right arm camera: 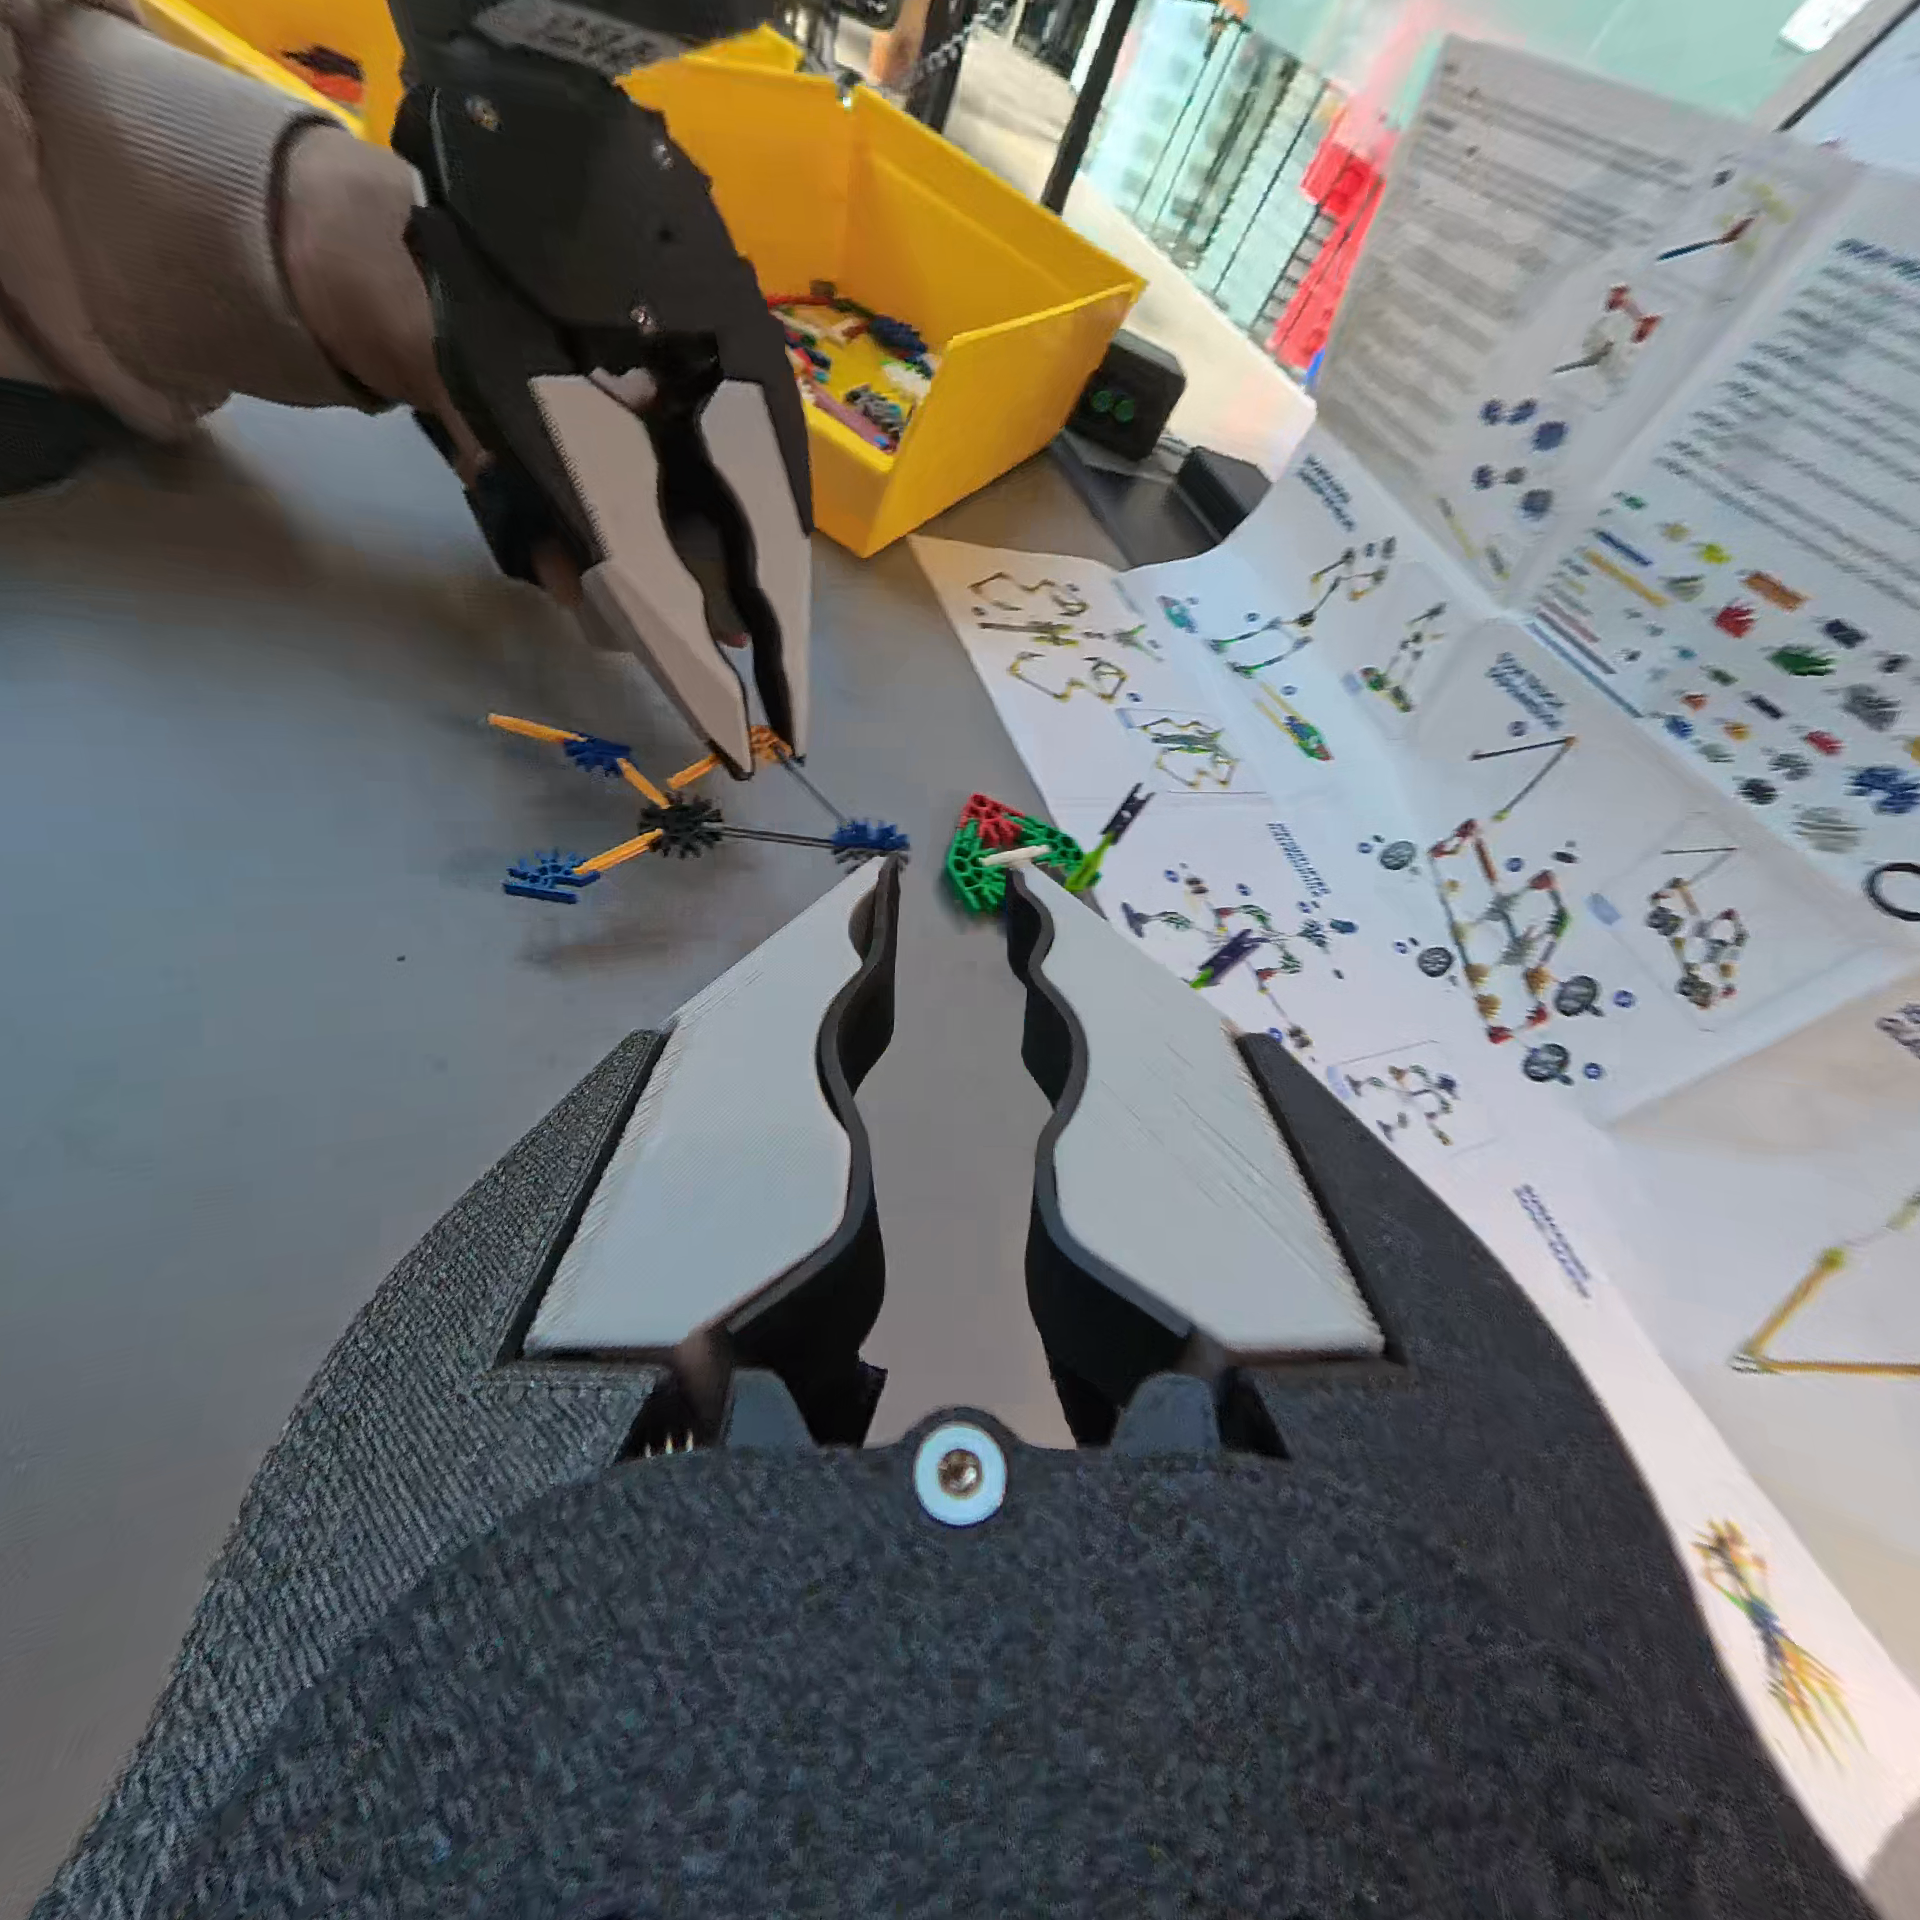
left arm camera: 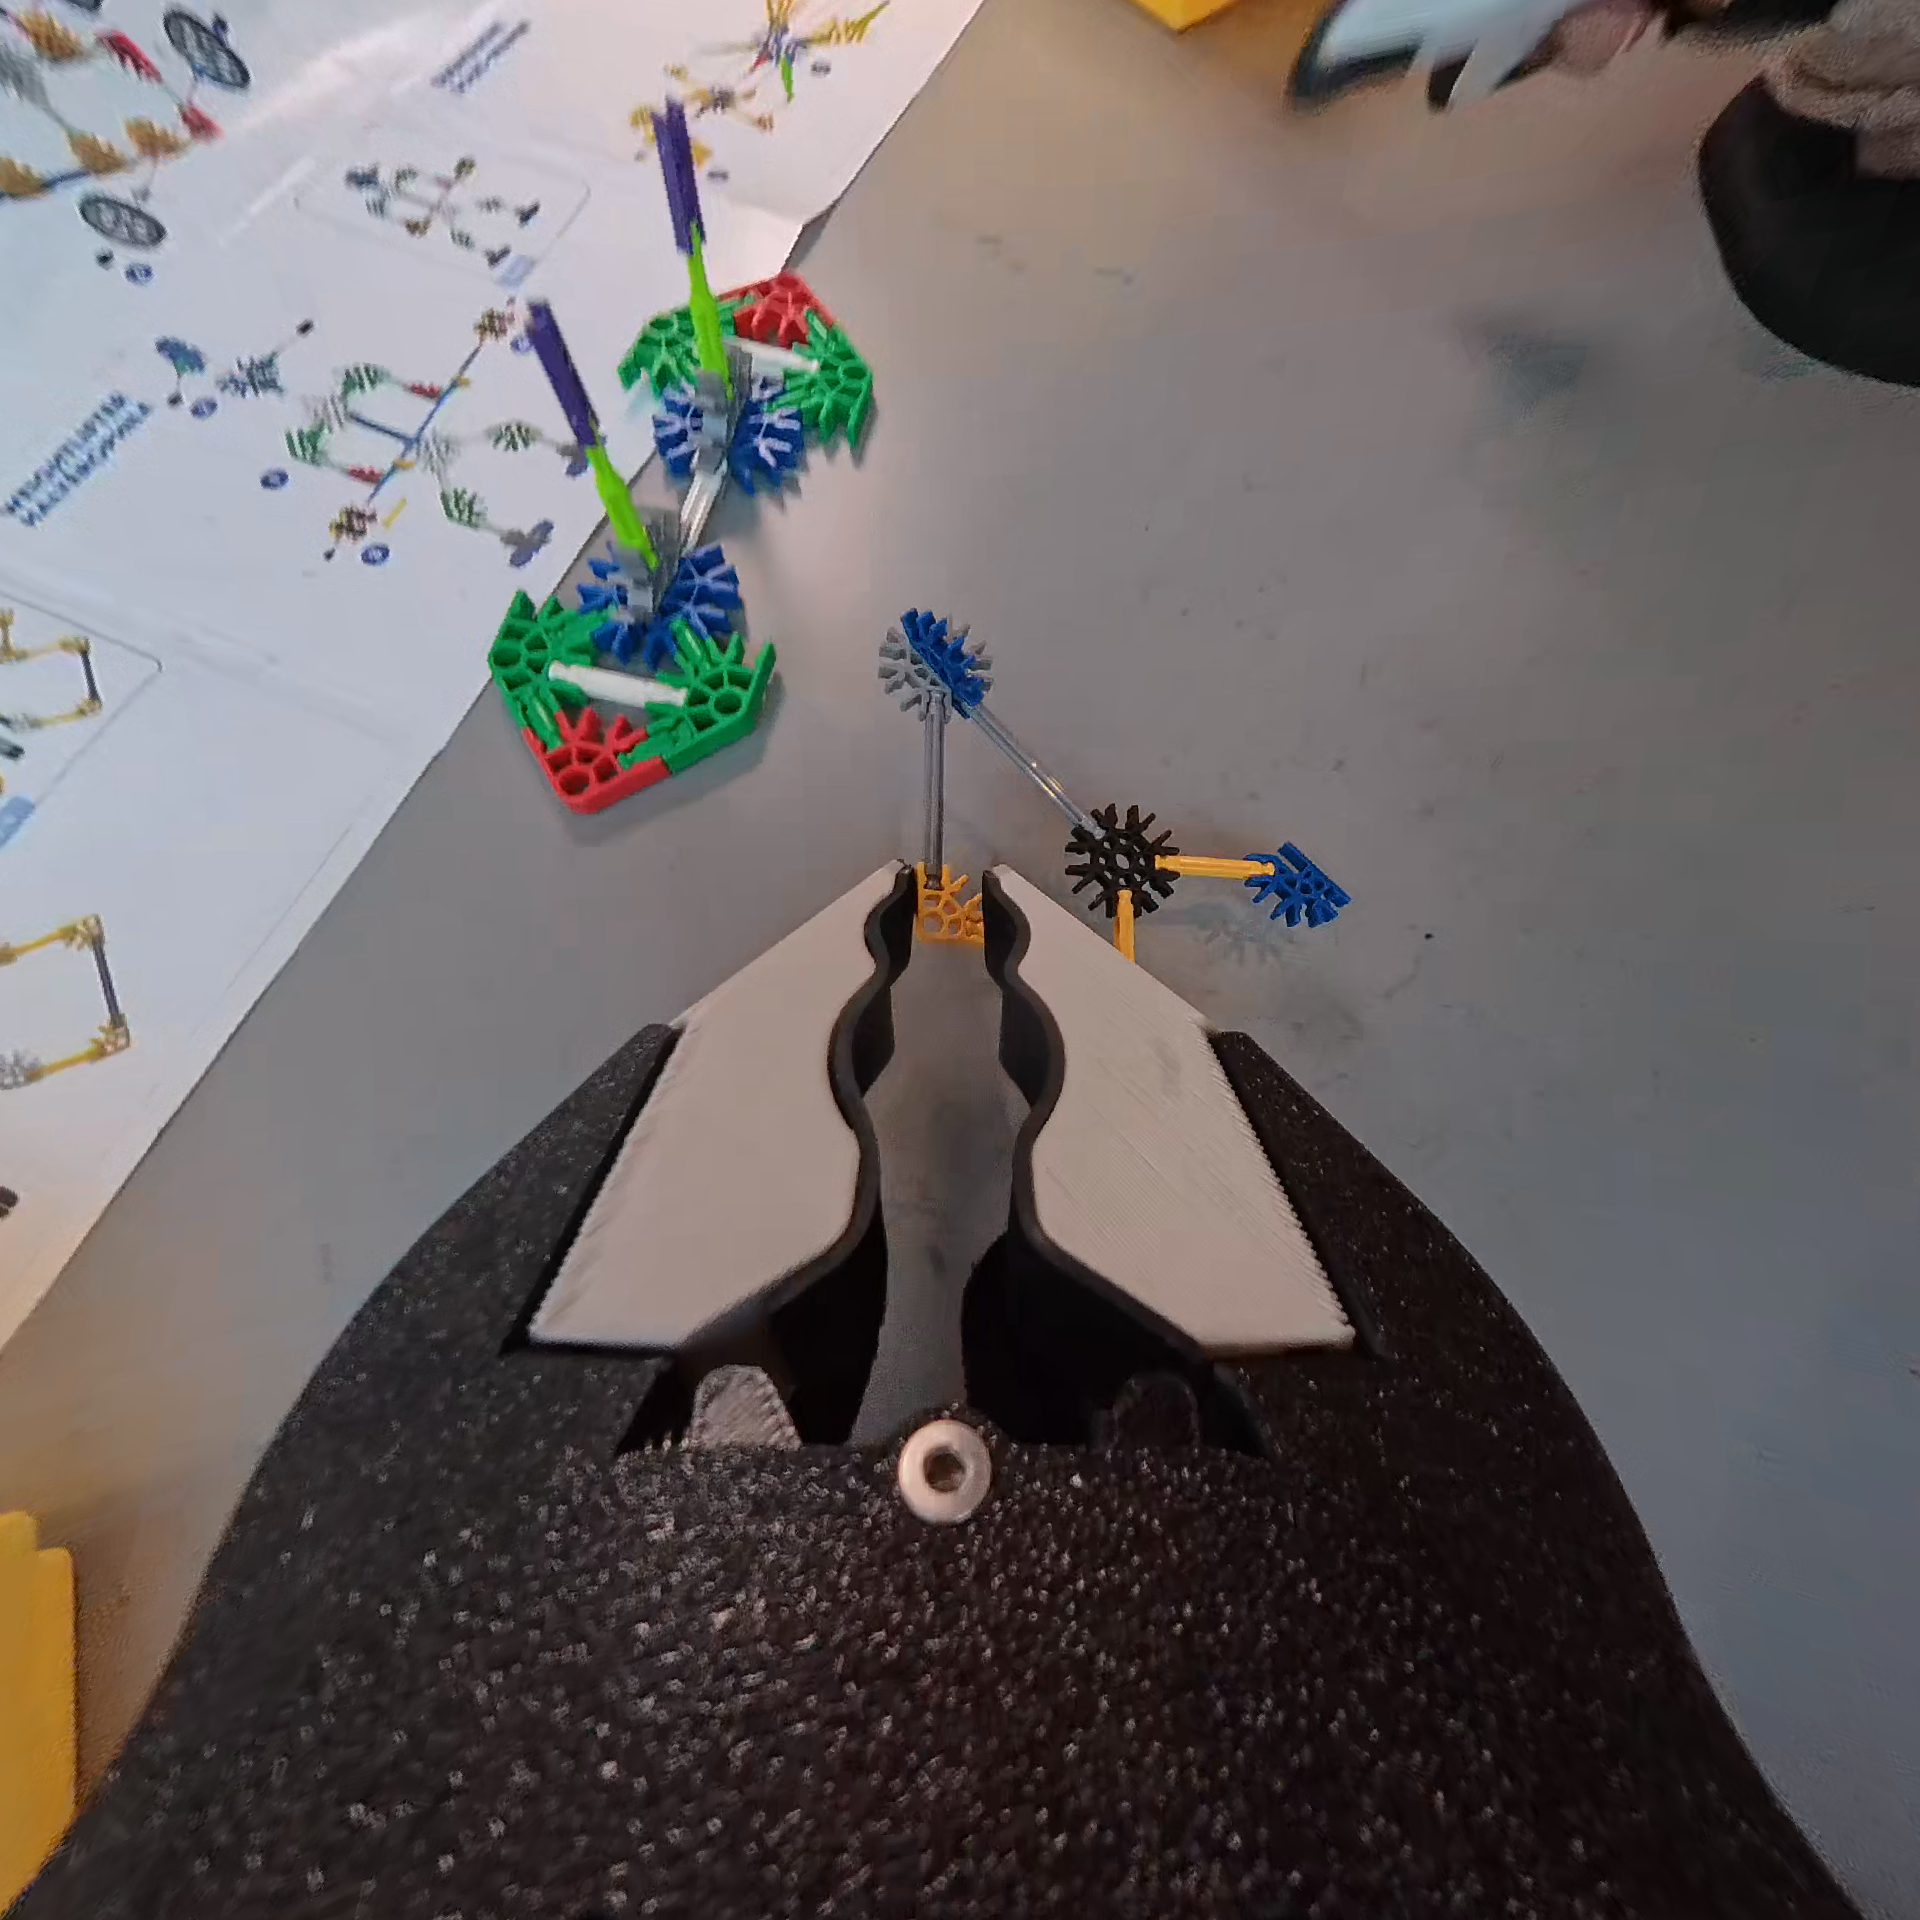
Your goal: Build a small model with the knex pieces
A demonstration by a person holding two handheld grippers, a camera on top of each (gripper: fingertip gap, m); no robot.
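The left hand-held gripper (left arm camera: pixel 943 896) is clenched on an orange connector (left arm camera: pixel 948 912) at one end of a rod-and-connector assembly (left arm camera: pixel 1120 858) that lies on the grey bench (left arm camera: pixel 1455 644). Grey rods run from this connector to a paired blue and grey connector (left arm camera: pixel 935 665), then to a black hub (left arm camera: pixel 1122 860) bearing yellow rods and a blue connector (left arm camera: pixel 1297 883). The right hand-held gripper (right arm camera: pixel 951 878) is released and holds nothing; its tips sit just beside the blue and grey pair and a green and red assembly (right arm camera: pixel 992 852). An instruction sheet (right arm camera: pixel 1455 831) lies alongside, and a yellow bin (right arm camera: pixel 935 260) of parts stands behind.
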